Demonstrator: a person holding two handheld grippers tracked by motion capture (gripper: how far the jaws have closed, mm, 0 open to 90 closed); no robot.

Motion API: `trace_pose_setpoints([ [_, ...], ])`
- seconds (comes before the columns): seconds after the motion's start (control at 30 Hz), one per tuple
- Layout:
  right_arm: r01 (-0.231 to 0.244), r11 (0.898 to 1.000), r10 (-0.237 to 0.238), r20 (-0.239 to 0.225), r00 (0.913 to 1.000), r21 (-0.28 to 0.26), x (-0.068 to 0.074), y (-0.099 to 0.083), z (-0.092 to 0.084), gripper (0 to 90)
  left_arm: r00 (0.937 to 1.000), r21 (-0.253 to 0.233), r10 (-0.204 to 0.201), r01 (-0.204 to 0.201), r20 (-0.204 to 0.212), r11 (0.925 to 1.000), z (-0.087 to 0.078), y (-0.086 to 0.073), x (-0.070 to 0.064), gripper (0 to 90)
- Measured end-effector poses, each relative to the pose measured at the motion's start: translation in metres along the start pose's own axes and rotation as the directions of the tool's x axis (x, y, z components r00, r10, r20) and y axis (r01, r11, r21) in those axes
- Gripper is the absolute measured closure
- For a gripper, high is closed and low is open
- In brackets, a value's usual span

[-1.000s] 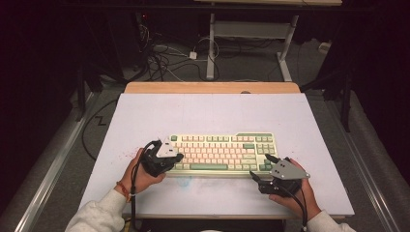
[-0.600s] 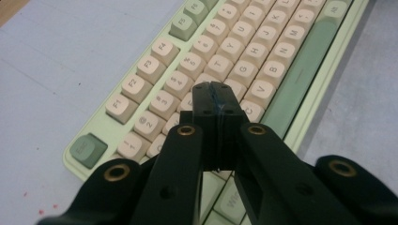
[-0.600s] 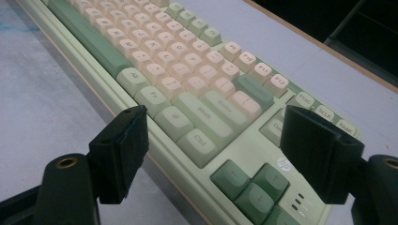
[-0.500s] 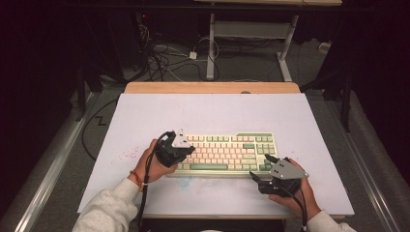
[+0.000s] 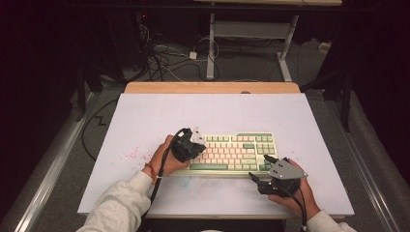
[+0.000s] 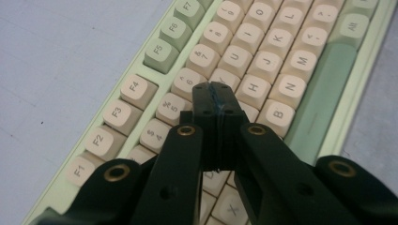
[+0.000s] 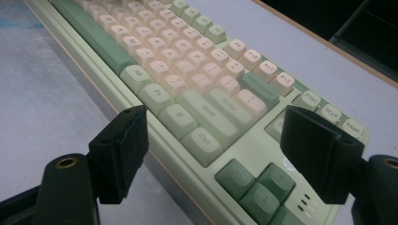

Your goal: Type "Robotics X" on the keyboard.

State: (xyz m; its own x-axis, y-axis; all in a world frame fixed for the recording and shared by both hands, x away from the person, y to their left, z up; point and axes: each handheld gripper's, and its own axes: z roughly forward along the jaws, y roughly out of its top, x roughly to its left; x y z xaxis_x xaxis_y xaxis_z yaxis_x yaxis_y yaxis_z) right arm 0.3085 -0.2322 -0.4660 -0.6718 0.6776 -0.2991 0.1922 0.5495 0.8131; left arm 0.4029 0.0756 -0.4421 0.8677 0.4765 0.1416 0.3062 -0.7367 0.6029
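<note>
Dark floor strewn with cables and the legs of another desk lie beyond the pale tabletop [image 5: 145, 116], whose far wooden edge shows past its white covering, and the cream and green keyboard [image 5: 237, 151] sits toward the near middle of it, square to the person, well within reach of both hands. Its placement looks chosen so that each hand can come at it from its own side. The left gripper [image 5: 193, 145] hangs over the left part of the key field, tilted down, and in the left gripper view its jaws are clenched together on nothing, the joined tip [image 6: 212, 101] poised just above the keys near the 6 and the H [image 6: 253, 87]. Pressed together like that, the two pads make one narrow point, which judging by the pose suits pressing a single key better than a spread pair would; whether the tip touches a keycap yet cannot be told. The right gripper [image 5: 263, 180] rests low at the keyboard's near right corner, held in the right hand [image 5: 295, 193], with its jaws released and wide; in the right gripper view they stand either side of the corner with the arrow keys [image 7: 256, 185], not touching the case. That wide stance probably means it waits, or is ready to steady the keyboard's [image 7: 187, 108] edge if the pressing pushes it.
</note>
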Motion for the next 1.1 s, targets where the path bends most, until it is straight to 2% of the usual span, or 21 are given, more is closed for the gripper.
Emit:
trace_pose_setpoints([
  [0.17, -0.002, 1.000, 0.002, -0.013, 0.9999, -0.001, 0.0004, 0.0004, -0.0002, 24.5, 1.0000, 0.017, 0.002, -0.002, -0.008, 0.9999, 0.0096, 0.0050, 0.0020, 87.7],
  [1.1, 0.013, 1.000, -0.013, -0.019, 0.9997, 0.016, 0.0011, -0.0005, 0.0014, 25.3, 0.9997, 0.034, 0.019, -0.019, -0.014, 0.9993, 0.0097, 0.0073, 0.0005, 87.2],
])
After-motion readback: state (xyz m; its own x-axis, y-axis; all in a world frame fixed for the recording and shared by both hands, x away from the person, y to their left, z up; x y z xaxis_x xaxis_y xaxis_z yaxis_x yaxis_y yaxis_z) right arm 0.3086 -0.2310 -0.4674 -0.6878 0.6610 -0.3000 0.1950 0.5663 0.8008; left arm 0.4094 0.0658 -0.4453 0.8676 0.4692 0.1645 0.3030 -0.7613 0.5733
